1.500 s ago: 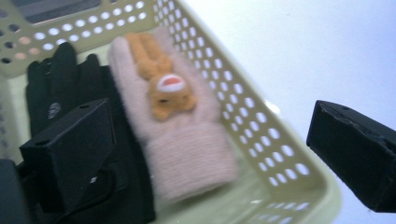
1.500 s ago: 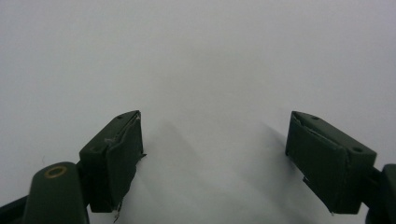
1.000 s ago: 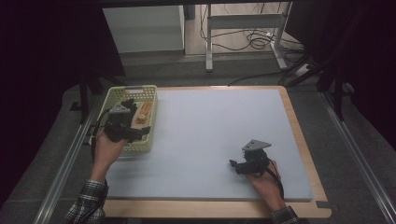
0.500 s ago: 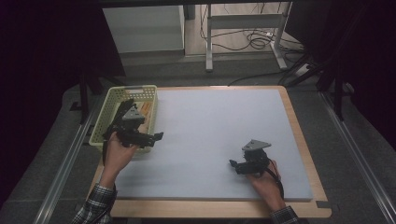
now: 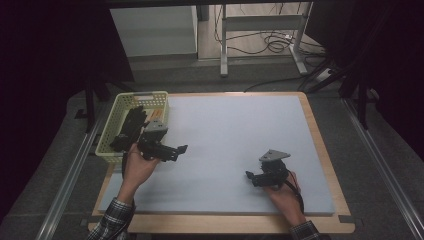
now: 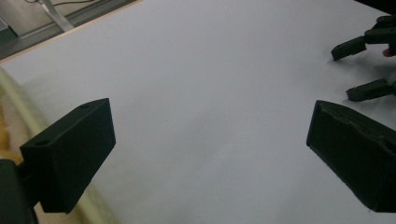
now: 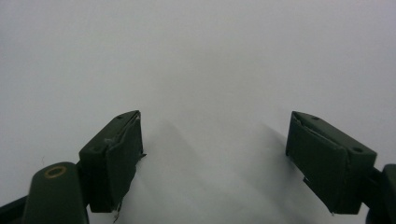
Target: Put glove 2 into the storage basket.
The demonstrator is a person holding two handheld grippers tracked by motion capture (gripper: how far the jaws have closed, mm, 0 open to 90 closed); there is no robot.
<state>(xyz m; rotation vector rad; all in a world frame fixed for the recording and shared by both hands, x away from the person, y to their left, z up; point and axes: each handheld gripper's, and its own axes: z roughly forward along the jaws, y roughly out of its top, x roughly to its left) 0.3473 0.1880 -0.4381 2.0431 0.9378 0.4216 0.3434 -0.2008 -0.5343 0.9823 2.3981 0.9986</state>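
Where the pale grey mat (image 5: 235, 145) covers the wooden desk (image 5: 327, 165), the left tongs (image 5: 181, 148) hang just past the near right corner of the yellow-green basket (image 5: 111, 131), pointing out across the mat toward the right. Their jaws stand wide apart with nothing between them, as the left gripper view makes plain: only bare mat lies in the gap of the left tongs (image 6: 210, 154) (the basket's rim shows as a blurred yellowish edge at that view's left side). The left hand (image 5: 136, 167) grips them from below, a plaid sleeve (image 5: 111, 225) trailing to the desk's near edge.

The basket sits at the desk's far left corner, on the left edge of the mat. Inside it lies a dark, jumbled mass and something orange-brown beside it; what these are I cannot tell.

The right tongs (image 5: 248, 176) rest low on the mat in the near right part, well apart from the left ones, aimed leftward, with the grey three-cornered plate on top. The right hand (image 5: 281, 192) holds them from behind. In the right gripper view the right tongs (image 7: 215, 158) are also spread wide and empty, their shadows falling on plain mat.
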